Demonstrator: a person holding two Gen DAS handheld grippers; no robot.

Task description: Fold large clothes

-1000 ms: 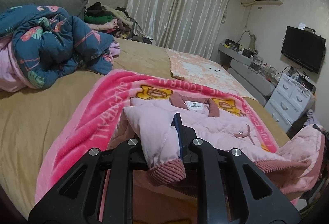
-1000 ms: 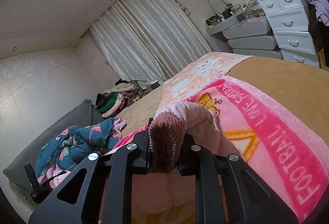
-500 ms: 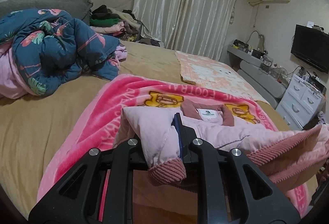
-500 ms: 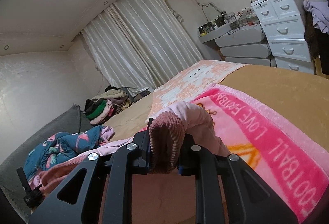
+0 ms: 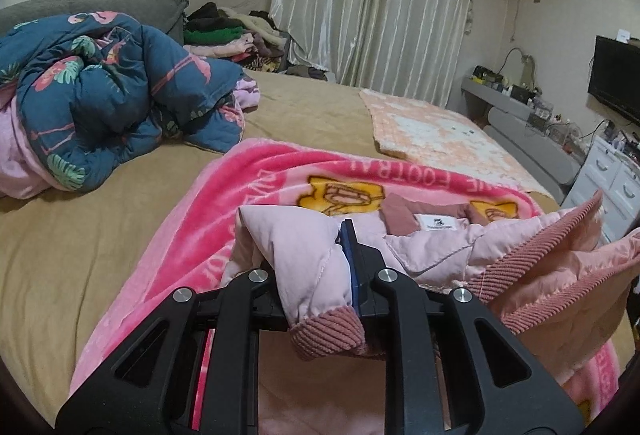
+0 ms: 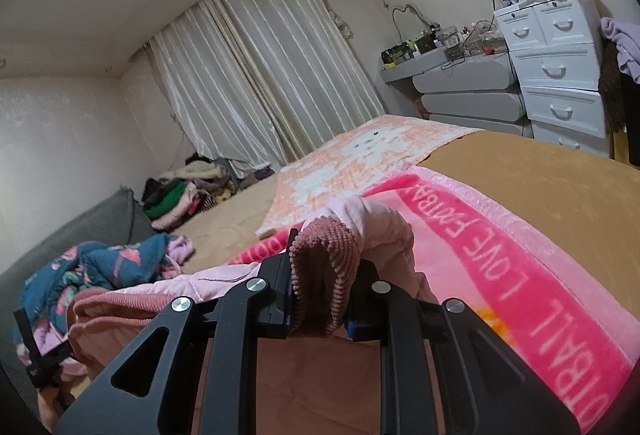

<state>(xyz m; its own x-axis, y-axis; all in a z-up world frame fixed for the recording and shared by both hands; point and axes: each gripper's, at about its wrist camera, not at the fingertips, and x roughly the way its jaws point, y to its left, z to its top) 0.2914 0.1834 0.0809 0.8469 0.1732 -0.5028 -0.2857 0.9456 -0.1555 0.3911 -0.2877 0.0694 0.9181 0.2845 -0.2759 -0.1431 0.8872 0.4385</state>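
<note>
Bedroom w/ a tan bed (image 5: 100,235), and nearest to you the pink jacket (image 5: 460,247) is mid-fold on the pink blanket (image 5: 240,195). Your left gripper (image 5: 320,275) is pinching the hem corner, jaws nearly together on quilted fabric and ribbed trim; they've just eased apart a touch, cloth between them yet. Your right gripper (image 6: 320,291) is clamped tight on the other ribbed hem corner. Hem is lifted off the bed, approx level w/ the collar and its label, which lie flat on the blanket just beyond. So I'd judge 1 fold underway, not landed: hem needs laying down, then prob. sleeves and a 2nd fold. Farther back: blue flamingo quilt (image 5: 100,95) bunched at left, peach mat (image 5: 440,131), stack of clothes (image 5: 232,39) by the curtains (image 5: 380,3).
</note>
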